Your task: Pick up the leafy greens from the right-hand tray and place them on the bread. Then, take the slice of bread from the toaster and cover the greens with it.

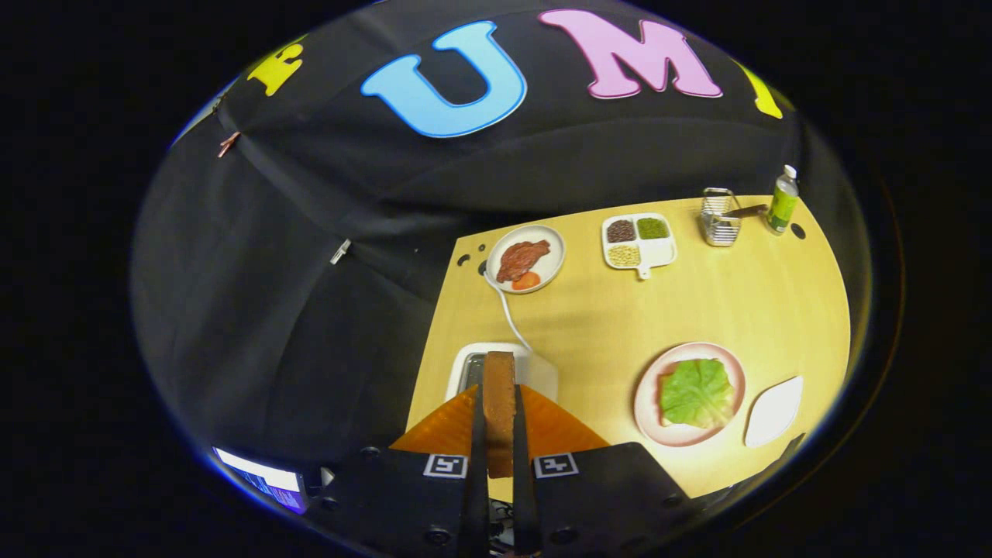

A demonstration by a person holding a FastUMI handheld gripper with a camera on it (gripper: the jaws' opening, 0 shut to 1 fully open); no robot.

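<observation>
The claw (pixel 500 457) is gripping a brown bread slice (pixel 499 403) edge-on between both fingers, above the white toaster (pixel 542 370). Beyond it to the right, a green lettuce leaf (pixel 696 391) is lying on bread on a pink plate (pixel 645 399) on the wooden worktop (pixel 697 302).

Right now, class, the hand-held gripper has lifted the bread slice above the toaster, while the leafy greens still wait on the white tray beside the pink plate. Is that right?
Not quite. In the gripper view the leafy greens already lie on the bread on the pink plate; the white tray beside it is bare. The rest holds: the hand-held gripper is shut on the bread slice above the toaster.
</observation>
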